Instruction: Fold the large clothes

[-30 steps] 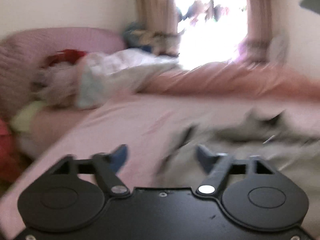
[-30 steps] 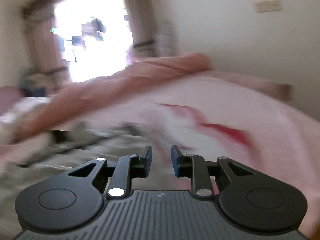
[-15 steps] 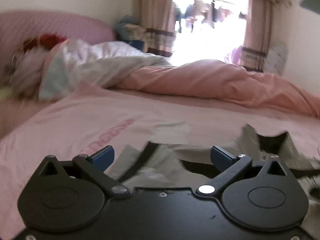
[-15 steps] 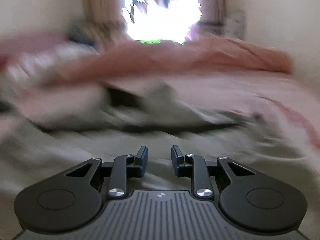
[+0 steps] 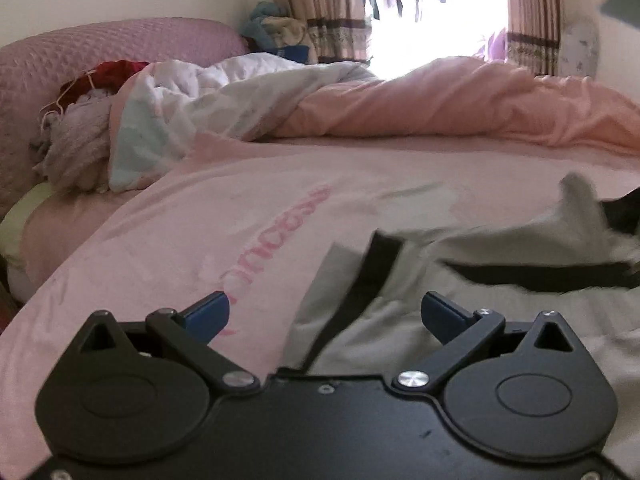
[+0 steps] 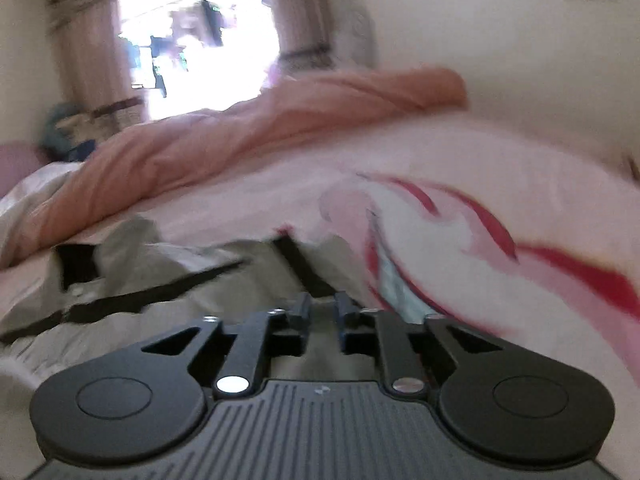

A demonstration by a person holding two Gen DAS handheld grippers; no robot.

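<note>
**Left wrist view: wide jaws over the garment edge**

Left gripper (image 5: 324, 314) has just spread fully, empty, above the grey garment (image 5: 460, 312) at 5 o'clock on the pink sheet (image 5: 200, 216). Right gripper (image 6: 322, 311) has been narrowing to a small gap, holding nothing. Probably a grasp comes next.

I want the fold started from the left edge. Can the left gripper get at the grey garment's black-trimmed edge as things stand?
Probably yes. The left gripper is wide open and empty, with the grey garment edge right between its fingers on the pink bedsheet, nothing in between.
</note>
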